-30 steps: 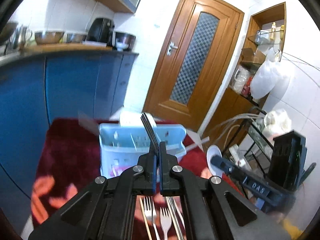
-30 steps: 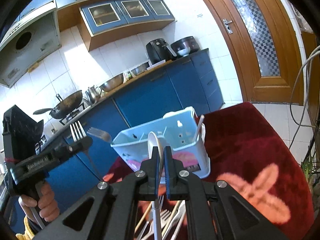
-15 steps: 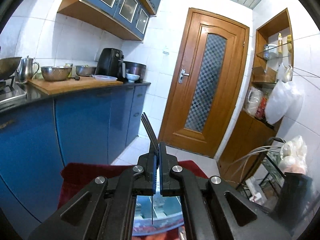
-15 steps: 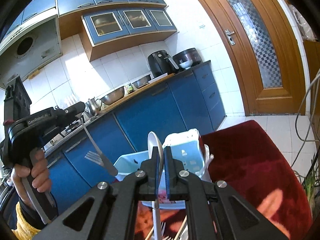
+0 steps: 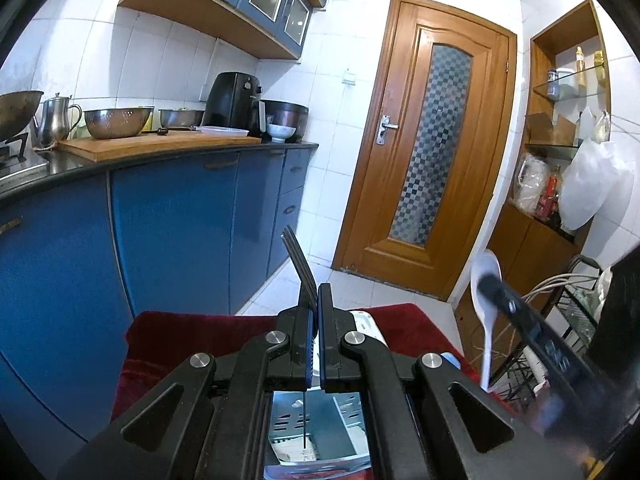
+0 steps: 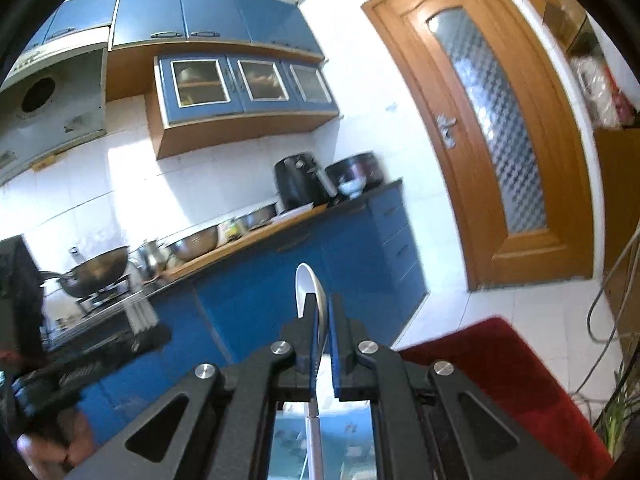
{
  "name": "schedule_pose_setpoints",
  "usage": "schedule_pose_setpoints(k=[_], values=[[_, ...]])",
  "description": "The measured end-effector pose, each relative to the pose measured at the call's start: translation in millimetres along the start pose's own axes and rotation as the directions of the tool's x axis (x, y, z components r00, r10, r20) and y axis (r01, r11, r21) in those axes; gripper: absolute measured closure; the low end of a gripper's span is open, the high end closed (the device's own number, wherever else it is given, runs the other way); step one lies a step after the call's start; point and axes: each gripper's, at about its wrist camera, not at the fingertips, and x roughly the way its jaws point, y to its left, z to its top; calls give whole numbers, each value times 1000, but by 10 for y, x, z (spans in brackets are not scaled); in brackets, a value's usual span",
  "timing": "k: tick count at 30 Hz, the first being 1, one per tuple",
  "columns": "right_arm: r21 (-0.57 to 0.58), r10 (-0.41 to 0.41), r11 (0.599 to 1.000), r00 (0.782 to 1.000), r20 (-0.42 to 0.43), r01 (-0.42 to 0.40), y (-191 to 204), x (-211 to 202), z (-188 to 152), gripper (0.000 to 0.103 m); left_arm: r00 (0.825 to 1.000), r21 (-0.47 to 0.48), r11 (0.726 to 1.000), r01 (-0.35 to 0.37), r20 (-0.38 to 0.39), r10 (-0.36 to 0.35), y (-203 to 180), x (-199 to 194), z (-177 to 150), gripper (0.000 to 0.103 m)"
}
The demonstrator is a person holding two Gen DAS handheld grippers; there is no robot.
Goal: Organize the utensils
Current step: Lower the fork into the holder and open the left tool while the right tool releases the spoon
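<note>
My left gripper (image 5: 316, 292) is shut on a metal fork (image 5: 295, 258); its tines stick up edge-on past the fingertips and its thin handle hangs down behind the jaws. Under it sits a light blue utensil caddy (image 5: 316, 432), mostly hidden by the gripper body. In the right wrist view, my right gripper (image 6: 324, 300) is shut on a white plastic spoon (image 6: 306, 286), bowl up, handle hanging over the caddy (image 6: 288, 440). That spoon (image 5: 485, 292) also shows blurred at the right of the left wrist view. The left gripper (image 6: 158, 334) is blurred at the left.
The caddy stands on a dark red cloth (image 5: 200, 332) over a small table. Blue cabinets (image 5: 172, 232) with a counter of bowls and an air fryer (image 5: 234, 100) run along the left. A wooden door (image 5: 432, 148) is ahead, and shelves and wire racks (image 5: 576, 312) at the right.
Both grippers rose and tipped upward with fork and spoon still held. The caddy slid from mid-view to beneath the jaws. The loose utensils on the cloth dropped out of sight.
</note>
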Motion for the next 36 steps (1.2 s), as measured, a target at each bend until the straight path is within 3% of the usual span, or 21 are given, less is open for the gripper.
schedule_pose_setpoints(k=[9, 25, 26, 28, 30, 36], values=[[-112, -95, 988, 991, 98, 106, 76, 334, -164, 97, 1000, 2, 1000, -7, -20, 7, 54, 155, -159, 103], [-133, -21, 991, 999, -32, 16, 15, 200, -480, 94, 998, 15, 1000, -4, -64, 5, 25, 260, -250, 102], [-131, -17, 991, 999, -36, 12, 16, 187, -479, 88, 998, 14, 1000, -6, -68, 7, 25, 252, -252, 100], [-122, 1, 992, 999, -41, -6, 14, 148, -450, 76, 997, 9, 1000, 0, -72, 1, 11, 232, -256, 80], [-114, 10, 993, 999, -43, -15, 16, 123, -417, 73, 998, 11, 1000, 11, -68, -10, -10, 193, -257, 70], [-80, 37, 996, 998, -49, -41, 22, -28, -278, 72, 998, 49, 999, 9, -58, -6, -137, 46, -249, 70]])
